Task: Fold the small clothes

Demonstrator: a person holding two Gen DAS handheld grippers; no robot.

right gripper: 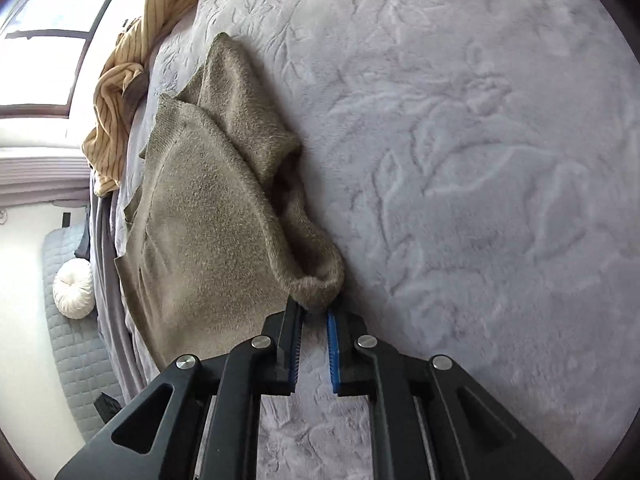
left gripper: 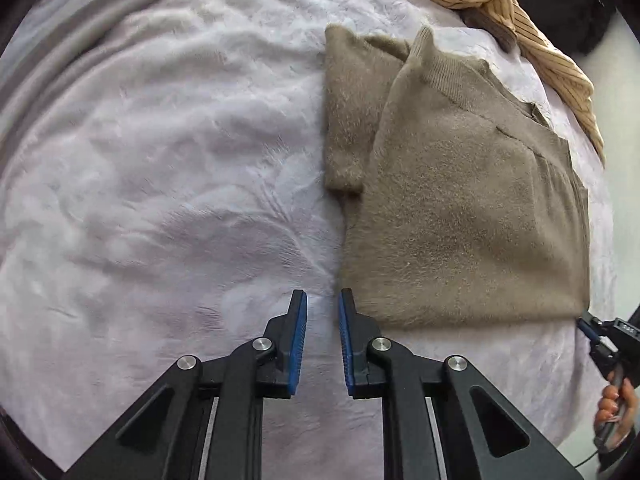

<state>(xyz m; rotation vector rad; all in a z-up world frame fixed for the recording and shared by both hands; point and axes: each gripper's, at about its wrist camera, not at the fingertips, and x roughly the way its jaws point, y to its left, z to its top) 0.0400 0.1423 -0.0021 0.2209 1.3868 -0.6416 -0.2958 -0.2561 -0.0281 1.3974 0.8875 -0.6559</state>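
A fuzzy taupe sweater (left gripper: 460, 200) lies flat on the lilac plush bedspread (left gripper: 160, 160), with one sleeve folded in along its left side. My left gripper (left gripper: 323, 300) hovers at the sweater's near left corner. Its blue pads stand a narrow gap apart with only bedspread between them, and its right finger touches the sweater's edge. In the right wrist view the sweater (right gripper: 208, 208) fills the left. Its near corner curls up off the bedspread (right gripper: 480, 160) and sits pinched at the tips of my right gripper (right gripper: 314, 308). That gripper (left gripper: 586, 324) also shows at the sweater's near right corner.
A crumpled yellow striped garment (left gripper: 500, 4) lies along the bed's far edge (right gripper: 120, 92). A hand (left gripper: 616, 404) holds the right gripper's handle. Beyond the bed's edge are a window (right gripper: 44, 60), a round white cushion (right gripper: 74, 288) and a quilted mat (right gripper: 76, 360) on the floor.
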